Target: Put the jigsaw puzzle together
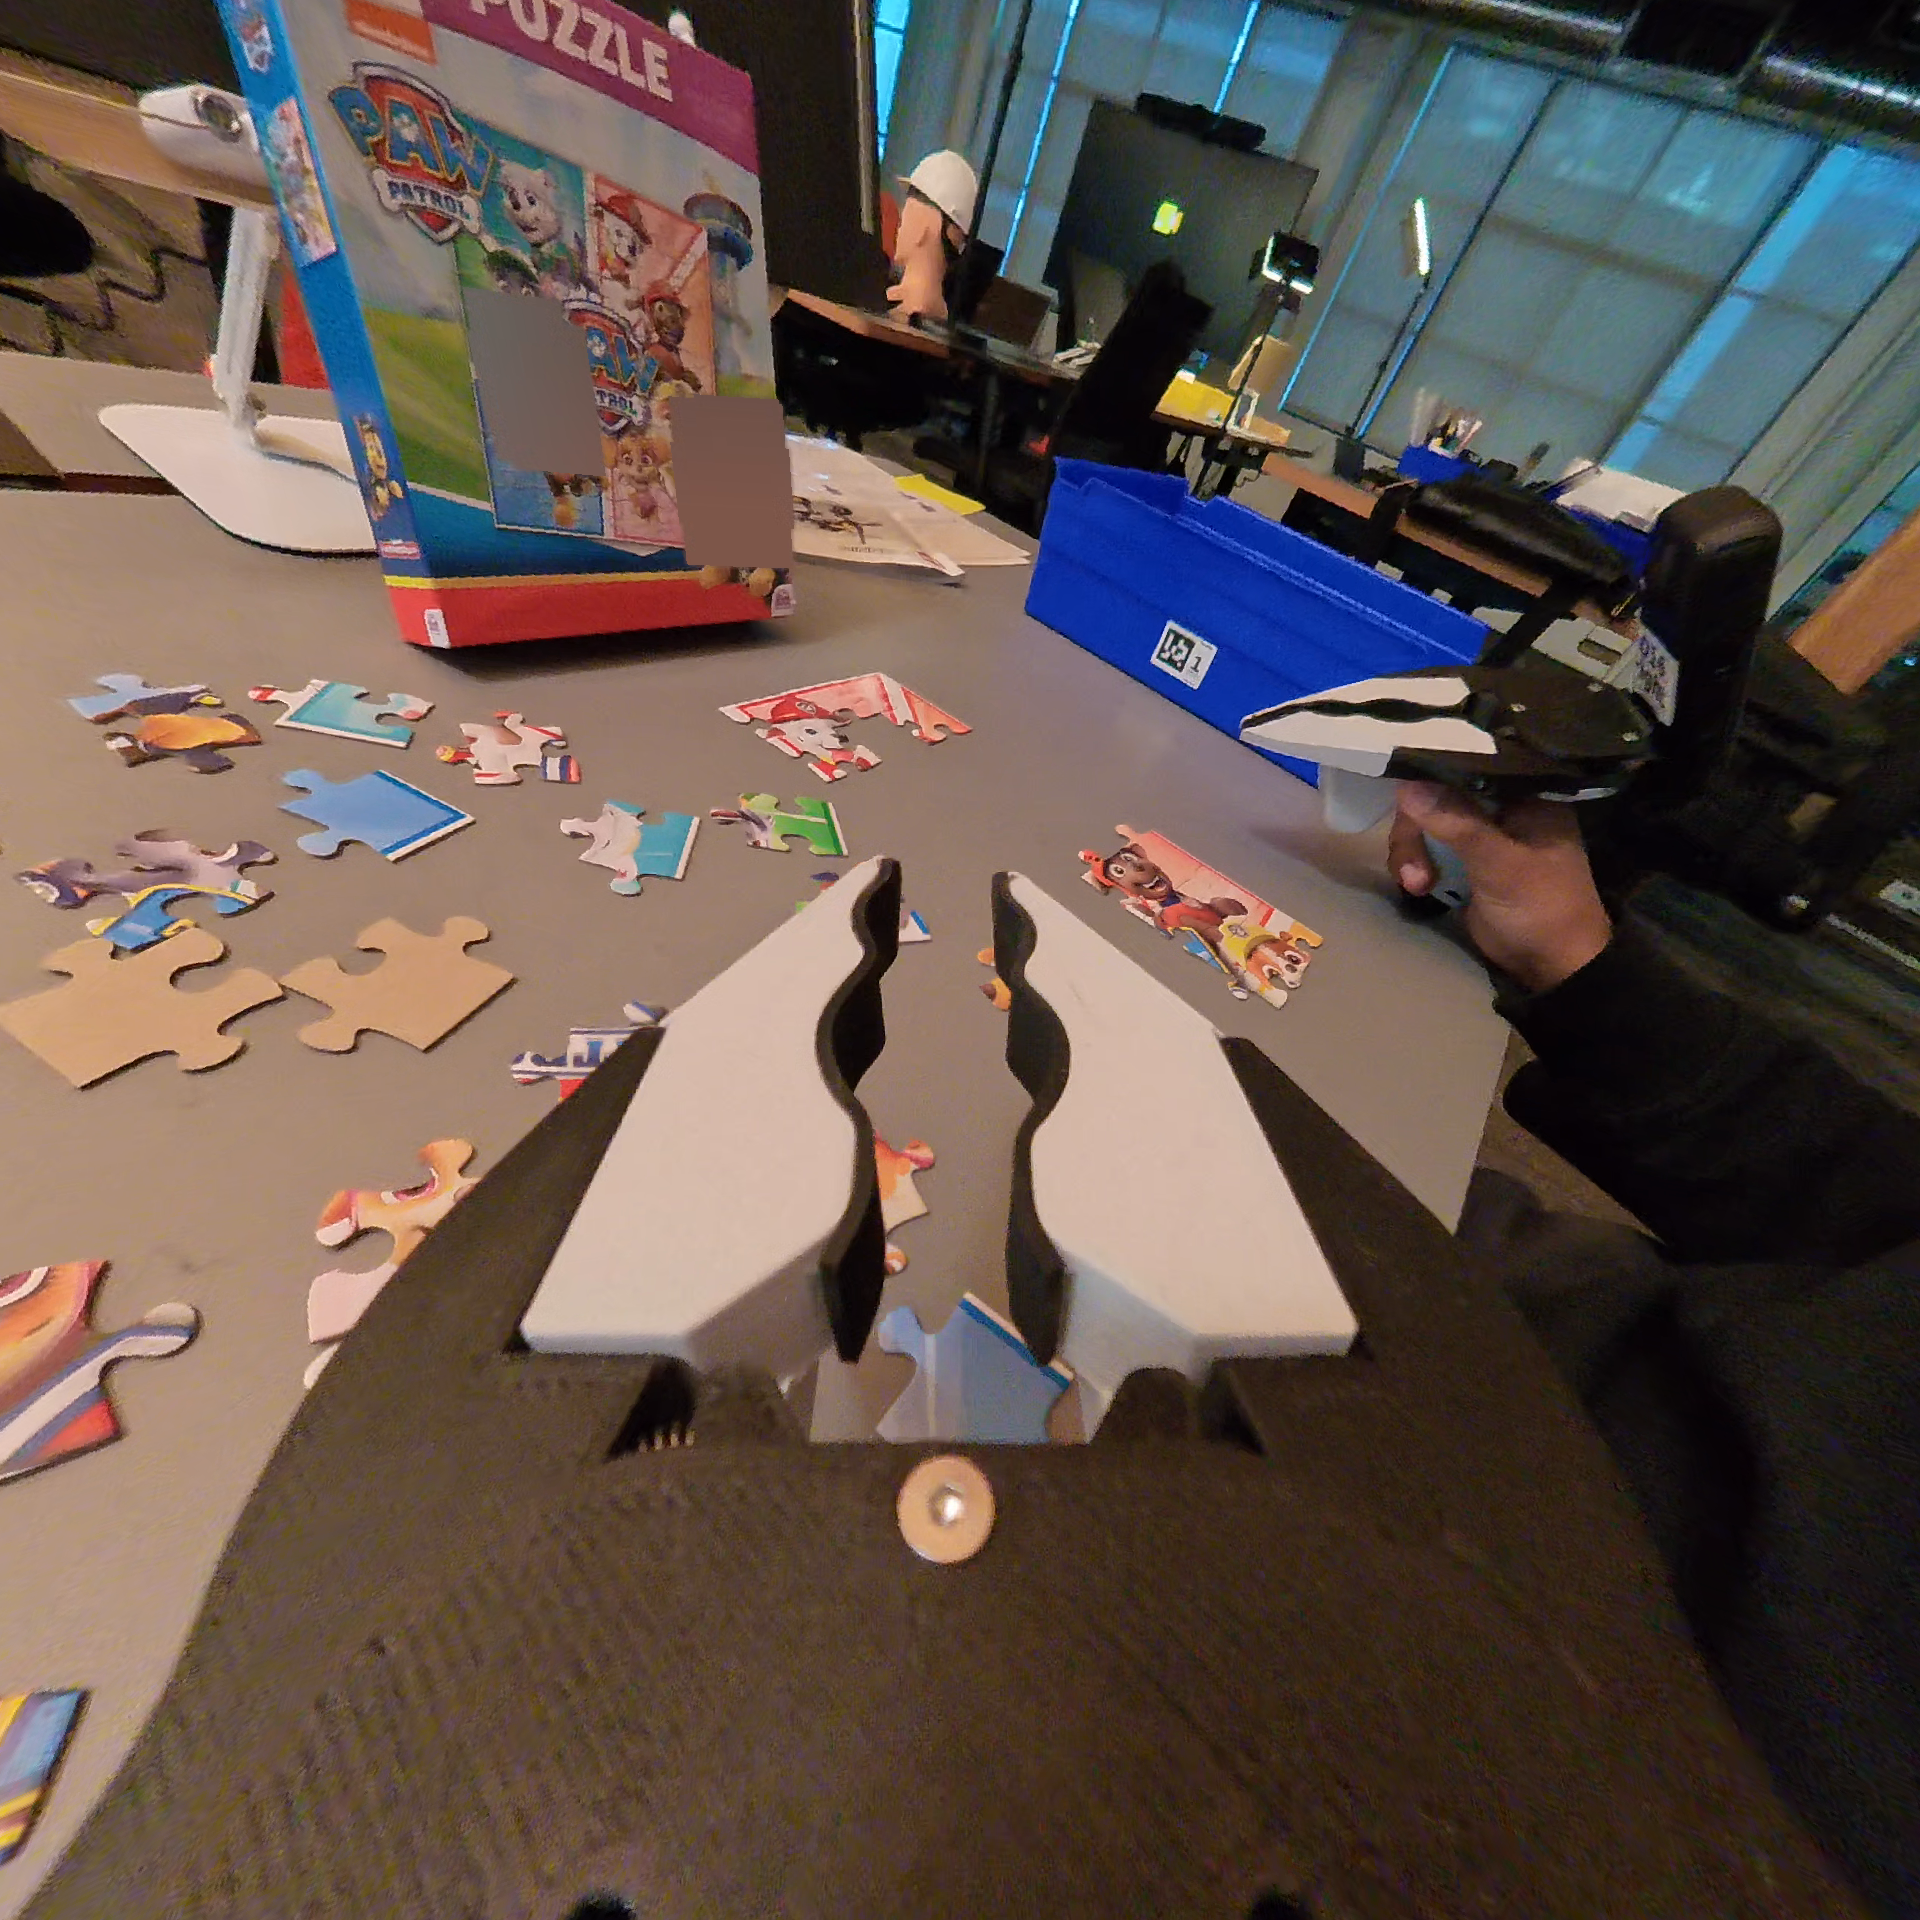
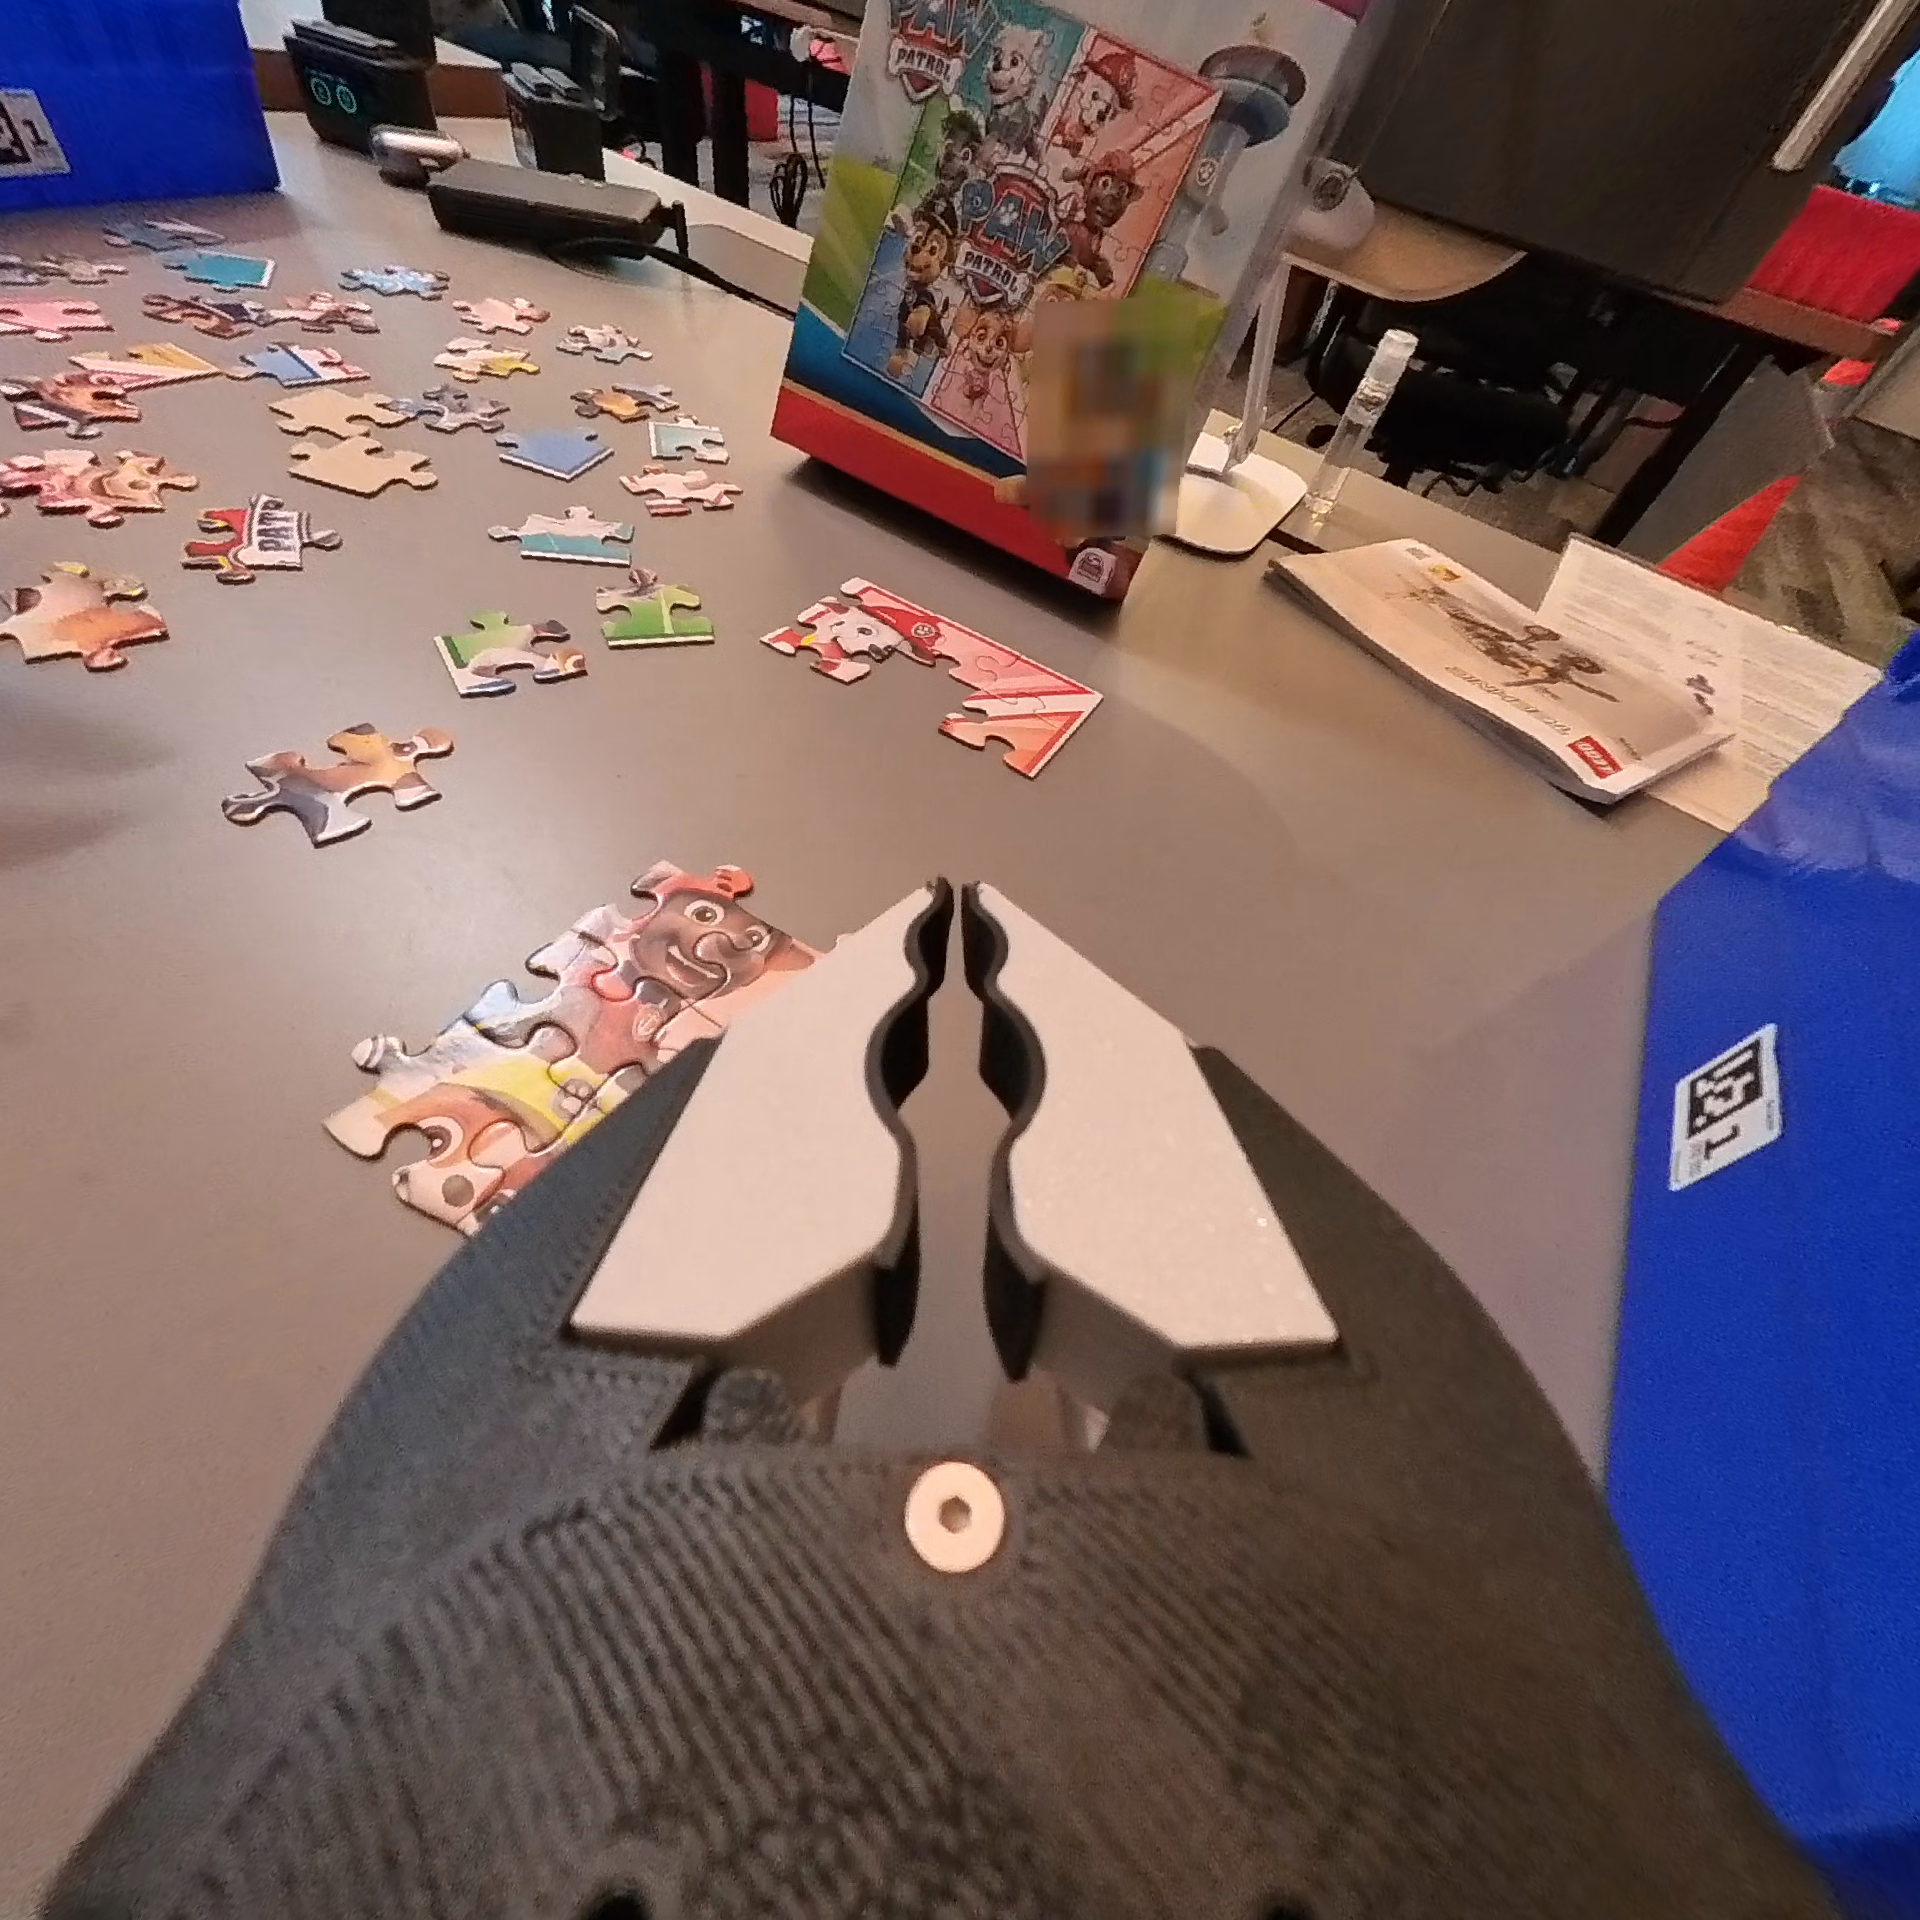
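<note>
My left gripper is open, with nothing between its pads, and hovers over loose puzzle pieces on the grey table. A blue and white piece lies under it, and small pieces peek out beside its fingertips. A joined strip of pieces lies just to its right. My right gripper is shut with nothing in its grasp. It stands above bare table, beside the same joined strip. It also shows in the left wrist view, held by a hand.
The upright puzzle box stands at the back, with a red joined corner section in front of it. A blue bin sits at the right, close to my right gripper. A booklet lies behind. The left gripper's tips are roughly 30 cm from the right gripper's.
</note>
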Motion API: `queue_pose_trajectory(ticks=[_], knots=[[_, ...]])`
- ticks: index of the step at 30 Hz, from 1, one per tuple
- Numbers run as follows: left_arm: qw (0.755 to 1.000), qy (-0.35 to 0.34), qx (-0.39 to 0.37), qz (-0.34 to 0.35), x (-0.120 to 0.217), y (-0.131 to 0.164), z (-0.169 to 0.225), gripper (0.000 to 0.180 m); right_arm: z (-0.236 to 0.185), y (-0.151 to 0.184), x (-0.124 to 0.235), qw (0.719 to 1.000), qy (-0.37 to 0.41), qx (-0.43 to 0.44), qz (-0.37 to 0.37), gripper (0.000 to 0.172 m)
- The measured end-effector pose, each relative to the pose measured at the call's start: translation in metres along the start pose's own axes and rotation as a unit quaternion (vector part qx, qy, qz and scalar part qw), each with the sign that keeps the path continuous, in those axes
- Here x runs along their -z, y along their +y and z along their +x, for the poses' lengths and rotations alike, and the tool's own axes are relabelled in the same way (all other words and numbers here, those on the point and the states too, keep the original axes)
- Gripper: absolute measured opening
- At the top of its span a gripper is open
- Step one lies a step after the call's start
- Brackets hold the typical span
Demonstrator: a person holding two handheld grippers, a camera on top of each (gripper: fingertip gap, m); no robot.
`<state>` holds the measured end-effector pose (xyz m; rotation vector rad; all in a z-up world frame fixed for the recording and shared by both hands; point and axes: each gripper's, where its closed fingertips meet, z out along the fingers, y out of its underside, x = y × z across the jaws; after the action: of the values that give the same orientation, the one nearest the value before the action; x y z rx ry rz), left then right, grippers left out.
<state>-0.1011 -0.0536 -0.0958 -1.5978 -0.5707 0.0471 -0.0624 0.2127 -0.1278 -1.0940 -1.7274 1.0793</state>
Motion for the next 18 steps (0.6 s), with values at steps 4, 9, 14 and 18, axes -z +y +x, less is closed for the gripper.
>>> queue_pose_trajectory(ticks=[4, 9, 14, 18], knots=[[1.0, -0.003, 0.006, 0.029, 0.003, -0.005, -0.006, 0.015, 0.0, -0.001, 0.001, 1.0, -0.003, -0.004, 0.003, 0.0], [0.998, -0.007, -0.004, 0.061, 0.01, -0.013, -0.007, 0.016, 0.001, -0.001, 0.0, 1.0, -0.006, -0.015, 0.003, 0.0], [0.997, -0.023, -0.029, 0.075, 0.014, -0.022, -0.006, 0.016, 0.002, 0.001, -0.001, 1.0, -0.006, -0.017, -0.003, 0.0], [0.996, -0.032, -0.05, 0.073, 0.015, -0.024, -0.002, 0.016, 0.001, 0.004, -0.003, 1.0, -0.006, -0.013, -0.014, 0.0]])
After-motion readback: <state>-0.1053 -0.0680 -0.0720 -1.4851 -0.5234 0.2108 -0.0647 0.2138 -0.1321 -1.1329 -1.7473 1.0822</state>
